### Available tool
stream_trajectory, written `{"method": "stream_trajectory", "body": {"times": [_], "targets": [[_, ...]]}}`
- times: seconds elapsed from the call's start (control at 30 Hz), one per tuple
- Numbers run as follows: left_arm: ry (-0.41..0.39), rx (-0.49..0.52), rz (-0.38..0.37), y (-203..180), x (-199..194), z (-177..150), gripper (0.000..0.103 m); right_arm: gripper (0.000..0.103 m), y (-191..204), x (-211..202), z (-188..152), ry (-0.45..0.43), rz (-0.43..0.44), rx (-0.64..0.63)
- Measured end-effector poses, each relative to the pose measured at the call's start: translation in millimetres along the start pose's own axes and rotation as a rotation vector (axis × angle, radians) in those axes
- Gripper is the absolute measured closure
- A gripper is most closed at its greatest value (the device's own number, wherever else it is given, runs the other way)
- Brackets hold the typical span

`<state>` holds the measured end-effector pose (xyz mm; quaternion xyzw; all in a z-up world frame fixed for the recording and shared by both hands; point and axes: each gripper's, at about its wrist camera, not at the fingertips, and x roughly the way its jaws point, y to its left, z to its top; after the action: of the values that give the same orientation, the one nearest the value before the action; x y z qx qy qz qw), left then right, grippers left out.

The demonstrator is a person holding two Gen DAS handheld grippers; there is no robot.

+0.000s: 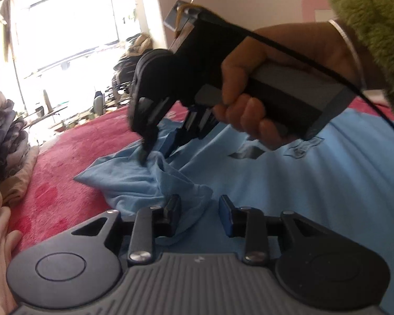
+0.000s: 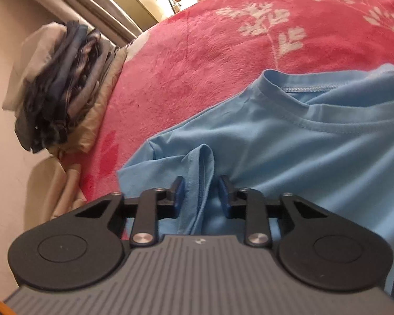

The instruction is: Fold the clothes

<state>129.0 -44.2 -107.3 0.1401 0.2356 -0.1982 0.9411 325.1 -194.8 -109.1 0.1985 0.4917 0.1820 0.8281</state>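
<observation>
Both tools open over blue shirt (image 2: 302, 144); sleeve bunched.

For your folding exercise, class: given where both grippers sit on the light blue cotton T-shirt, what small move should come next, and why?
Probably close the right gripper: its open fingers straddle a raised ridge of the light blue cotton T-shirt sleeve, not yet pinched. The left gripper is open too.

Both grippers same build: left gripper (image 1: 199, 210) and right gripper (image 2: 201, 194) have grey ribbed body, black round-lobed linkage arms, silver pivot screws, blue pads (image 2: 178, 197) on black fingers. From the left wrist view, right unit has a black and grey handle (image 1: 296, 89) with a thin black cable (image 1: 312, 64). Person's sleeve (image 1: 375, 34) is fuzzy green.
</observation>
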Motion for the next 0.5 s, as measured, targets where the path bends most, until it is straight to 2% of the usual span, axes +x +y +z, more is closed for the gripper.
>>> {"method": "stream_trajectory", "body": {"times": [0.1,0.27,0.37,0.5], "targets": [[0.006,-0.038,0.039,3.7,1.6,0.5,0.095,0.097,7.4,-8.5,2.1,-0.045,0.022,0.004],[-0.019,-0.308,0.059,43.6,-11.5,2.7,0.098,0.099,33.5,-16.2,11.5,-0.125,0.106,-0.005],[-0.035,-0.469,0.092,68.7,-21.6,0.3,0.098,0.1,57.3,-8.1,19.9,-0.138,0.168,-0.017],[-0.037,-0.545,0.082,84.3,-27.9,-8.5,0.098,0.1,89.8,3.0,31.0,-0.128,0.208,-0.052]]}}
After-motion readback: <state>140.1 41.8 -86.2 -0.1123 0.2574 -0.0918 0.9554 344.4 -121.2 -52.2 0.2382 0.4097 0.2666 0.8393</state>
